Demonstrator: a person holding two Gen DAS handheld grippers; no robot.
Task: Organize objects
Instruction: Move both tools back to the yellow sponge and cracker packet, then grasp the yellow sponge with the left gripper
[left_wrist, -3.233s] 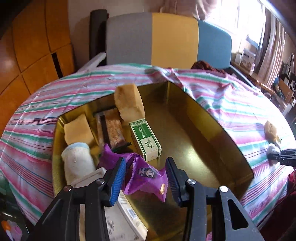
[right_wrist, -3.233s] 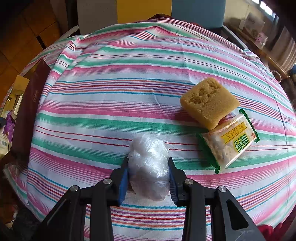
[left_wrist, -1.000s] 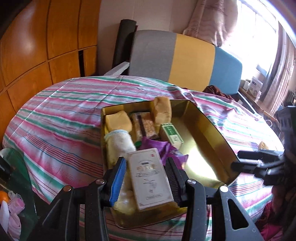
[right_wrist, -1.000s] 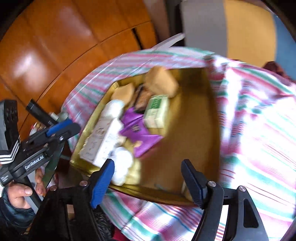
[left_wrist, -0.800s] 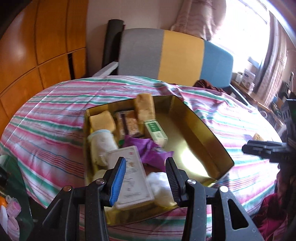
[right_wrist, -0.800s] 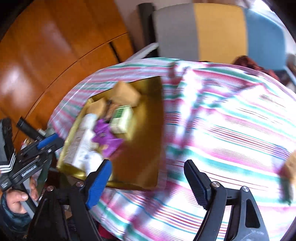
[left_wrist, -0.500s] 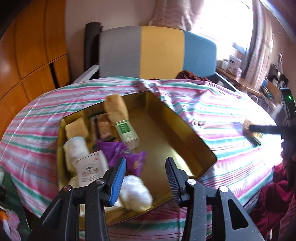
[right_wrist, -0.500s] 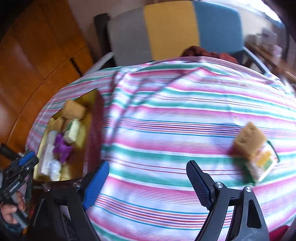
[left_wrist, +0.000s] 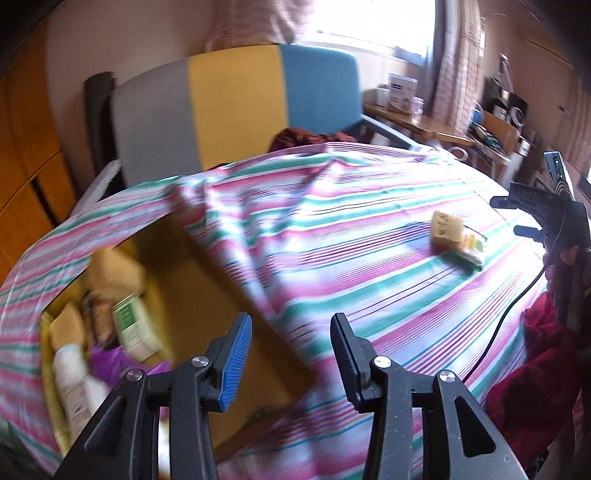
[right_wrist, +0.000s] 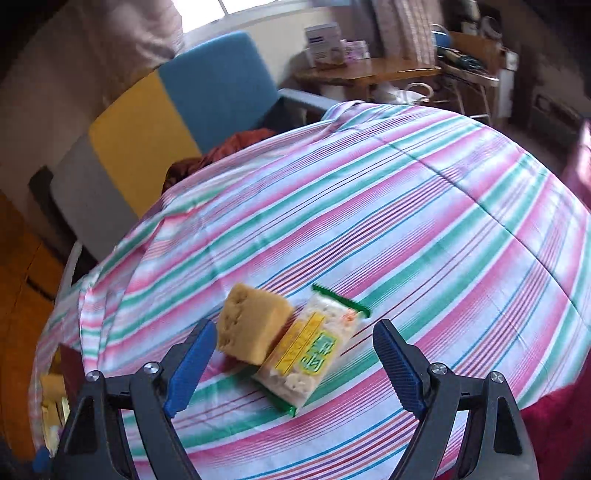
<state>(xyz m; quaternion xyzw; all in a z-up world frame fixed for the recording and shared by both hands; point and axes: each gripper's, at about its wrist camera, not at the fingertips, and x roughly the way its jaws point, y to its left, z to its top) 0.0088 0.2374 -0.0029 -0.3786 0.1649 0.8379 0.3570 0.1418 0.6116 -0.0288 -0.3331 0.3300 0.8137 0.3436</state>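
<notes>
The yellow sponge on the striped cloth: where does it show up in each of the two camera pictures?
Left wrist view: the yellow sponge lies far off at the right, small, on the striped cloth.
Right wrist view: it sits low and left of centre, just ahead of the open right gripper.
Shared landmark: the green-edged snack packet touching the sponge, also seen beside it in the left view.
</notes>
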